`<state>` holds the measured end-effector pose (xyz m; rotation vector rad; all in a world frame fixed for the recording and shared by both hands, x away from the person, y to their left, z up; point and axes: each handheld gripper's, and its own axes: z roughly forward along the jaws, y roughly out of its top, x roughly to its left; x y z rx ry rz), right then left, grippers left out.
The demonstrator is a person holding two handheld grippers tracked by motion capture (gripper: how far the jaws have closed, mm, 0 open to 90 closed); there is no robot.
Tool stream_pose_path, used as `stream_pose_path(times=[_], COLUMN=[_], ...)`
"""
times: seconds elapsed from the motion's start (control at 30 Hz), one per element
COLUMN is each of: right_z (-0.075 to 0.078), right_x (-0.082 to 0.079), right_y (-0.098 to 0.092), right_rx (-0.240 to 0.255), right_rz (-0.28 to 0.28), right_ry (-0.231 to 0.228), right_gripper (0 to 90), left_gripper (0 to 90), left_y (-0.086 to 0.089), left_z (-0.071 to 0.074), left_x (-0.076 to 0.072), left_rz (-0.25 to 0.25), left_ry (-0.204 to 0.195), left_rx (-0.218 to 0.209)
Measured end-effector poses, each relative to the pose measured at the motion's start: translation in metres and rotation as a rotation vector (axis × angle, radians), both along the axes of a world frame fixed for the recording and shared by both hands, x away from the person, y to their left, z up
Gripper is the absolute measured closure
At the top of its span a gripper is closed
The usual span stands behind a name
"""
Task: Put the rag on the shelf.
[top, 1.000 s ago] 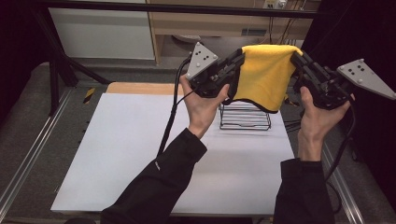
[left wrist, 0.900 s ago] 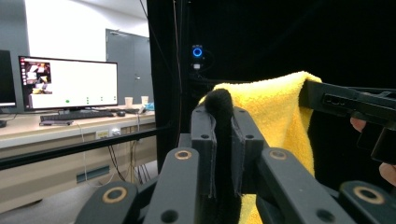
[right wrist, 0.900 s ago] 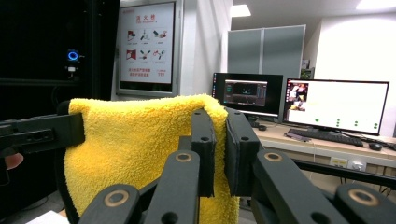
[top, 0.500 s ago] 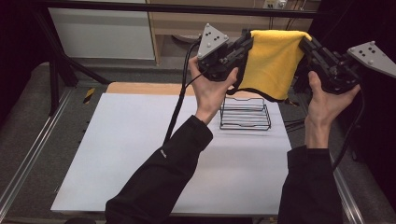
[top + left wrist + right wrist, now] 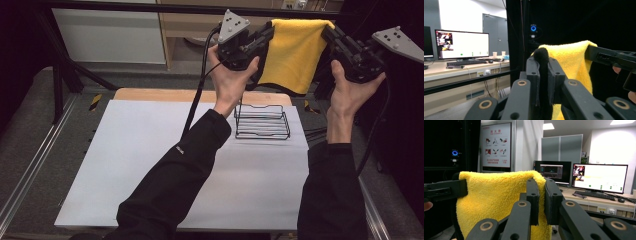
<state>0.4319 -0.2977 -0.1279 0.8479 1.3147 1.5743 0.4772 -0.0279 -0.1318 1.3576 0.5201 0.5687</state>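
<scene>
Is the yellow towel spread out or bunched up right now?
Spread out: the yellow towel hangs as a flat sheet, its top edge stretched between left gripper and right gripper.

left gripper (image 5: 267,34) | right gripper (image 5: 327,34) | yellow cloth (image 5: 295,55) stretched between, above wire rack (image 5: 262,121)

No text can be read: the wall poster (image 5: 496,144) left of and beyond the right gripper (image 5: 541,195) carries red characters too small to make out.

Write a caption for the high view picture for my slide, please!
Two hand-held tongs, left and right, lift a fluffy yellow cloth above a black wire rack.
</scene>
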Motion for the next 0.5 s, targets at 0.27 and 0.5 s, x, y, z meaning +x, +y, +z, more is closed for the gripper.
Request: stream_pose_path(times=[0.27, 0.5], right_z=[0.012, 0.011], right_x=[0.02, 0.039], right_y=[0.002, 0.003], right_rx=[-0.002, -0.014], right_rz=[-0.001, -0.005], right_ry=[0.006, 0.036], right_gripper=[83.9, 83.9], left_gripper=[81.2, 81.3], left_y=[0.001, 0.002], left_z=[0.011, 0.008], left_x=[0.017, 0.033], left_rz=[0.024, 0.025], left_ry=[-0.007, 0.007], left_rx=[0.008, 0.009])
